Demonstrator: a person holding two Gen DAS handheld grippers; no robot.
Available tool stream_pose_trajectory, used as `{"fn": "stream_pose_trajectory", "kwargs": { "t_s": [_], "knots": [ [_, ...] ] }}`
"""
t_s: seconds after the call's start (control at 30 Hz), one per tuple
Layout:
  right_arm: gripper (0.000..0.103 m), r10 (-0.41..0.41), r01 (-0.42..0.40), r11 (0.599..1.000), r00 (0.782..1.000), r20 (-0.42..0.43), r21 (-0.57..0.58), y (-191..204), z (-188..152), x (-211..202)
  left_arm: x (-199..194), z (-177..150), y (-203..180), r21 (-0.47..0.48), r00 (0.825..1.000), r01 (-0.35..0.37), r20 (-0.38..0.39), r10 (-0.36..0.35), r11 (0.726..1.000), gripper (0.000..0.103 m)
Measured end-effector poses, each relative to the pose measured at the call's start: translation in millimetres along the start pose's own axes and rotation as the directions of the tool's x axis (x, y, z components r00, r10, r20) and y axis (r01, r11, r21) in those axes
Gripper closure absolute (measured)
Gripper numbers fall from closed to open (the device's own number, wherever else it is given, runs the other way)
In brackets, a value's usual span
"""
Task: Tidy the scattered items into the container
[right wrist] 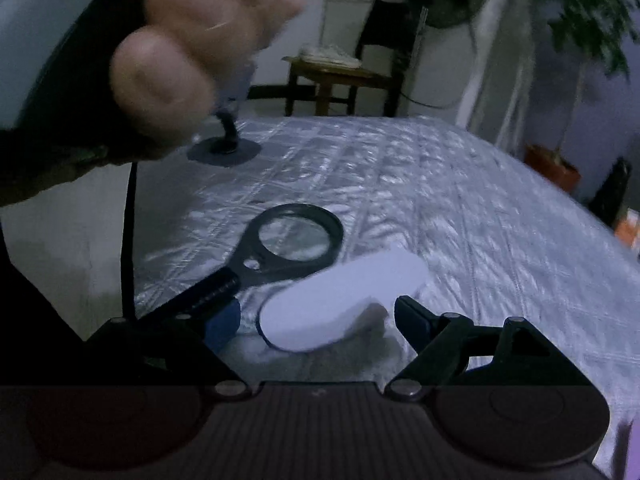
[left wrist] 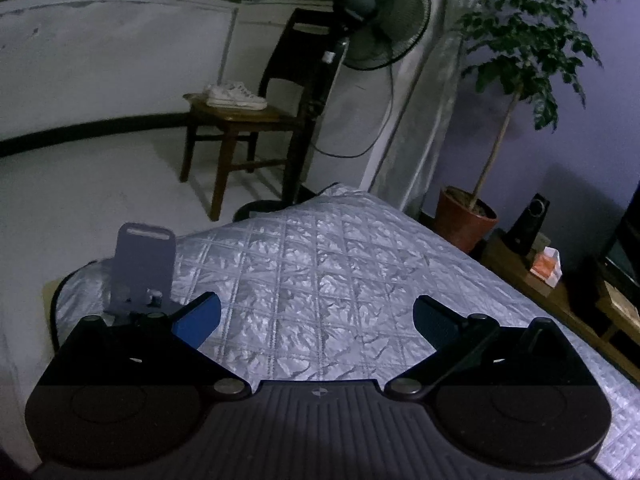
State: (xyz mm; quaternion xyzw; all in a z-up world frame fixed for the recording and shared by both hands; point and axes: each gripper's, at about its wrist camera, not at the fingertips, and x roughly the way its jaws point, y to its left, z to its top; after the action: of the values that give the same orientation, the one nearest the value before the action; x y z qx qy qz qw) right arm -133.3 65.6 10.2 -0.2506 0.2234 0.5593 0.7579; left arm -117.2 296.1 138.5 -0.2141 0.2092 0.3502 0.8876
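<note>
In the right wrist view a black magnifying glass (right wrist: 294,240) lies on the quilted silver cover (right wrist: 440,200), and a white oblong case (right wrist: 344,300) lies right in front of my right gripper (right wrist: 316,320), which is open with the case between its fingers, not gripped. A phone stand (right wrist: 226,148) with a round base stands farther back on the left. In the left wrist view my left gripper (left wrist: 316,320) is open and empty above the cover (left wrist: 320,272), with the grey phone stand (left wrist: 144,268) just left of its left finger. No container shows.
A hand holding the left gripper (right wrist: 180,60) fills the upper left of the right wrist view. Beyond the table stand a wooden chair with white shoes (left wrist: 236,120), a fan (left wrist: 380,24), a potted plant (left wrist: 468,220) and a low shelf with a speaker (left wrist: 528,224).
</note>
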Motion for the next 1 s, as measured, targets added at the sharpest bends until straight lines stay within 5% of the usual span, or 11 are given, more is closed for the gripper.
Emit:
{"fn": "stream_pose_trajectory", "kwargs": {
  "t_s": [0.33, 0.5, 0.67, 1.0],
  "knots": [
    [0.026, -0.222, 0.224, 0.973, 0.974, -0.039, 0.052, -45, -16, -9, 2, -1, 1, 0.000, 0.999, 0.029, -0.027, -0.029, 1.000, 0.000],
    [0.027, -0.101, 0.097, 0.964, 0.995, 0.004, 0.248, -73, -24, -24, 4, -2, -1, -0.004, 0.998, 0.042, -0.046, -0.042, 0.999, 0.000],
    [0.025, -0.025, 0.015, 0.975, 0.999, 0.044, 0.221, -68, -11, -13, 5, -4, -7, 0.032, 0.997, 0.049, -0.059, -0.048, 0.998, 0.000],
    [0.035, -0.021, 0.026, 0.977, 0.999, -0.026, 0.213, -73, -4, 20, 9, -6, -8, 0.025, 0.995, 0.065, -0.083, -0.062, 0.998, 0.000]
  ]
}}
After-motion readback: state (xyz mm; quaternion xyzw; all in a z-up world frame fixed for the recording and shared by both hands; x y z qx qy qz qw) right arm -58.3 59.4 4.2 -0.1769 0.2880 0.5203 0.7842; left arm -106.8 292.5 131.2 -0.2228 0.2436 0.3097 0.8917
